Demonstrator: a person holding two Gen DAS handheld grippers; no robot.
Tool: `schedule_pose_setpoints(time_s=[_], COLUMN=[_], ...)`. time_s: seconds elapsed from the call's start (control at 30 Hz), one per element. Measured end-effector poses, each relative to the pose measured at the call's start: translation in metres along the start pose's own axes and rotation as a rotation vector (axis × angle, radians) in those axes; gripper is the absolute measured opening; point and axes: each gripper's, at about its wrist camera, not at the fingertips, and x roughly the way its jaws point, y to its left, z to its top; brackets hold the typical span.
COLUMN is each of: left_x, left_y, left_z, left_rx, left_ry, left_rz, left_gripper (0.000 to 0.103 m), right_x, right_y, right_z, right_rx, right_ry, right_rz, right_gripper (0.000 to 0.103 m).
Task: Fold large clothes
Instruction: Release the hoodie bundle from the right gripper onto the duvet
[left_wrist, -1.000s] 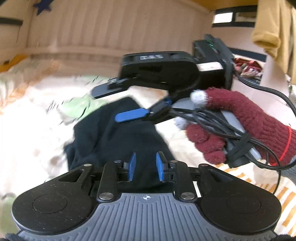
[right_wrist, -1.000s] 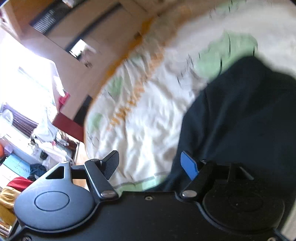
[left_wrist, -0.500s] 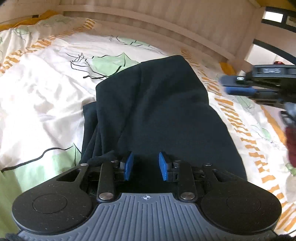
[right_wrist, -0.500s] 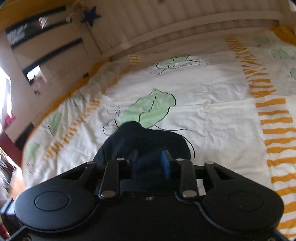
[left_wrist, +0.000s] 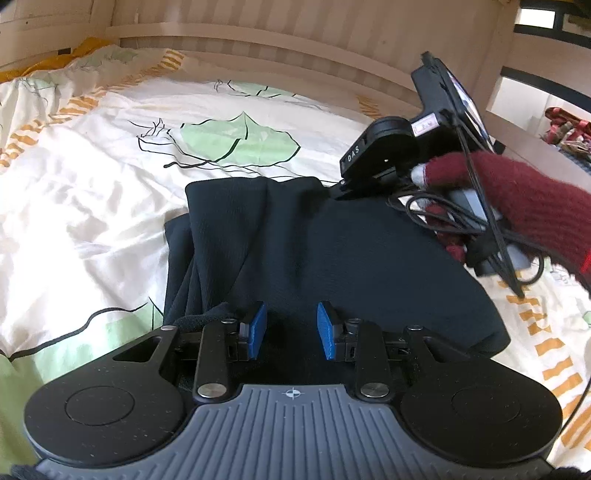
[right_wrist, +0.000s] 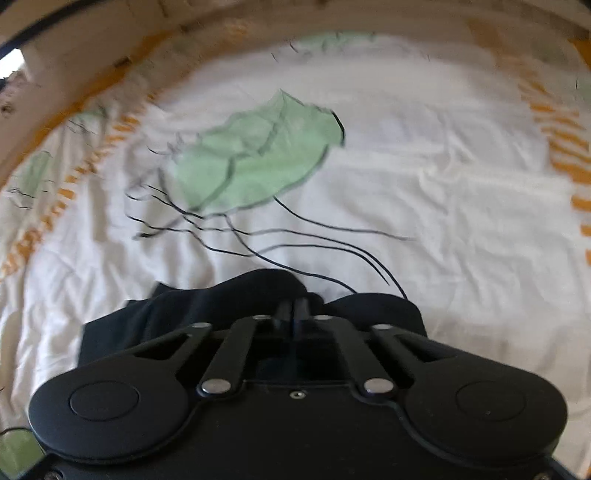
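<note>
Right gripper (left_wrist: 341, 190) — lettered "DAS" — clamps the dark garment's (left_wrist: 314, 243) far edge; left gripper (left_wrist: 290, 328) pads apart.

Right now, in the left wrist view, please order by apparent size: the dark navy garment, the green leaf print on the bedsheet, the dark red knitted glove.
1. Dark navy garment, clearly largest.
2 and 3. Green leaf print and dark red knitted glove look alike; the glove is cut off at the frame edge, so I leave them unranked.
</note>
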Motion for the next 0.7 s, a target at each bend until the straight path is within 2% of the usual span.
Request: schedule_pose_setpoints(time_s=[0.1,0.2,0.3,0.33,0.37,0.4,0.43,0.47,0.53,0.6,0.67,0.7], left_x=[-0.001,-0.002,-0.003,-0.003,-0.004,-0.005,-0.007,-0.009,-0.014,-0.018,-0.024,-0.028], left_y=[-0.002,-0.002,-0.001,-0.002,-0.002,-0.003,-0.004,-0.005,-0.006,-0.004,-0.001,-0.001], left_z=[-0.001,0.000,0.002,0.004,0.005,0.006,0.008,0.009,0.013,0.016,0.019,0.020], left_rx=[0.017,0.018,0.006,0.004,0.007,0.013,0.018,0.023,0.025,0.018,0.001,-0.002], left_ry=[-0.002,0.000,0.000,0.003,0.002,-0.005,-0.018,-0.034,-0.058,-0.065,-0.072,-0.079], left_rz=[0.008,0.012,0.008,0.008,0.009,0.012,0.017,0.031,0.079,0.095,0.105,0.115], left_gripper=[0.030,0.030,0.032,0.035,0.039,0.043,0.058,0.081,0.102,0.103,0.103,0.103], right_x=[-0.003,-0.014,-0.030,-0.037,-0.046,-0.054,-0.064,-0.072,-0.089,-0.105,-0.118,-0.123], right_y=[-0.001,-0.003,-0.002,0.000,0.002,0.004,0.006,0.008,0.011,0.010,0.007,0.006], right_z=[-0.002,-0.008,-0.014,-0.016,-0.021,-0.023,-0.027,-0.030,-0.037,-0.044,-0.051,-0.054], right_rx=[-0.011,-0.008,-0.015,-0.022,-0.030,-0.037,-0.046,-0.053,-0.072,-0.081,-0.074,-0.067], right_ry=[0.002,-0.051,-0.125,-0.145,-0.171,-0.194,-0.224,-0.250,-0.301,-0.342,-0.368,-0.380], right_rz=[0.001,0.035,0.068,0.072,0.085,0.094,0.097,0.090,0.062,0.036,0.009,0.001], right_gripper=[0.000,0.001,0.019,0.030,0.043,0.048,0.059,0.073,0.084,0.085,0.098,0.100])
